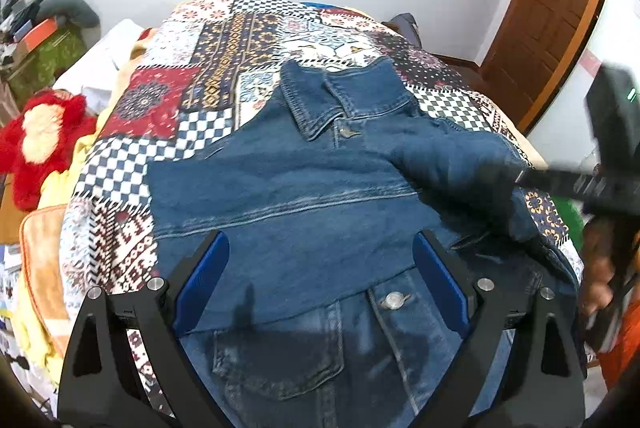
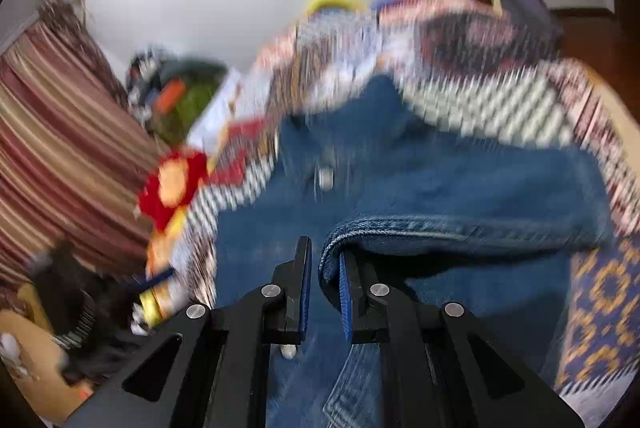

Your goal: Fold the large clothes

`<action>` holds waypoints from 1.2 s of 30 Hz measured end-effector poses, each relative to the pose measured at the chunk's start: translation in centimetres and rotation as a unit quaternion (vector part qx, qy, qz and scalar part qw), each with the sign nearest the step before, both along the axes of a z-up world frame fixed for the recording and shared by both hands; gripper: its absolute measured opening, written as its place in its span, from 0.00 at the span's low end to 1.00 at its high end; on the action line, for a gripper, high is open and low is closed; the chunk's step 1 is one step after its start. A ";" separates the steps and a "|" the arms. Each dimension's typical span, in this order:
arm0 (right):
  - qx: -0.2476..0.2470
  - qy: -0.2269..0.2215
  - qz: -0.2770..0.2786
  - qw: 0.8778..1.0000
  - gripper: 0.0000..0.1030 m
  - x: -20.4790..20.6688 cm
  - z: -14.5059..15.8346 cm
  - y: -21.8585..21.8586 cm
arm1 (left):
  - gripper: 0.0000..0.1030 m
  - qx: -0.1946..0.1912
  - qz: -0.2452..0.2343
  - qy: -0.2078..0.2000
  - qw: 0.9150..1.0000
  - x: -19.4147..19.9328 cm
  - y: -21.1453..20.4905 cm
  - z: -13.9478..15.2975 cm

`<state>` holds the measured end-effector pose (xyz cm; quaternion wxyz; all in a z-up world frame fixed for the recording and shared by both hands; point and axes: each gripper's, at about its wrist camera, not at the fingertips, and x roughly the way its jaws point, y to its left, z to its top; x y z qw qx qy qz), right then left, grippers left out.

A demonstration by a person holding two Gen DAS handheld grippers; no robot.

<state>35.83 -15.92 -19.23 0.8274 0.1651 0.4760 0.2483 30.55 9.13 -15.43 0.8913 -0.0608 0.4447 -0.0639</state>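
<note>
- Lying on the patchwork bedspread (image 1: 168, 100), collar toward the far edge, the denim jacket (image 1: 280, 196) covers the near middle; one side already folded flat over its front.
- Right gripper (image 2: 324, 268): jaws drawn in, clamped on the jacket's stitched sleeve edge (image 2: 400, 228), cloth wrapped over the right pad, sleeve lifted off the bed across the jacket's right side.
- Left gripper (image 1: 320, 268): jaws wide apart, nothing btwn them, hanging over the jacket's near part above a metal button (image 1: 394, 300).
- Around: red plush toy (image 1: 40, 140) off the bed's left edge, piled clutter (image 1: 36, 20) in the far left corner, wooden door (image 1: 552, 8) far right, white wall behind.
- Left cam shows the right gripper as a dark blur at the bed's right edge; right cam (heavily blurred) alone shows a striped curtain (image 2: 52, 132) at left.
</note>
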 end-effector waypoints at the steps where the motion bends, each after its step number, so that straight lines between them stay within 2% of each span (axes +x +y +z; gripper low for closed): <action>1: -0.008 0.014 0.009 1.000 0.10 -0.5 -1.2 0.7 | 0.91 0.001 0.002 0.001 1.000 -0.4 0.3 0.0; 4: -0.030 0.047 0.028 0.998 0.10 -1.0 -3.7 1.5 | 0.91 0.006 0.003 0.004 1.000 -1.3 0.5 -0.3; 8: -0.052 0.077 0.047 0.995 0.10 -2.1 -5.6 1.0 | 0.91 0.016 -0.005 0.011 1.000 -1.8 -0.2 -0.5; 16: -0.129 0.068 0.092 0.985 0.10 -4.9 -5.8 0.7 | 0.91 0.035 -0.038 0.003 0.999 -1.2 -4.2 0.7; 18: -0.130 0.069 0.091 0.985 0.10 -5.2 -5.3 -0.3 | 0.91 0.037 -0.048 0.000 0.998 -0.9 -5.1 1.1; 24: -0.112 0.021 0.016 0.993 0.10 -5.2 -1.6 -7.3 | 0.91 0.056 -0.098 -0.015 0.993 1.6 -10.4 2.8; 28: -0.135 -0.010 -0.043 0.990 0.10 -5.1 0.4 -11.9 | 0.91 0.064 -0.141 -0.018 0.988 3.7 -14.7 3.1; 33: -0.165 -0.014 -0.090 0.982 0.10 -4.9 0.6 -16.5 | 0.91 0.070 -0.200 0.003 0.977 6.6 -20.1 1.4; 35: -0.163 -0.006 -0.101 0.981 0.10 -4.8 0.0 -17.8 | 0.90 0.078 -0.232 0.020 0.969 7.9 -22.5 -0.4; 36: -0.159 -0.001 -0.104 0.982 0.10 -4.8 -0.2 -18.3 | 0.82 0.083 -0.244 0.032 0.966 8.2 -23.2 -1.4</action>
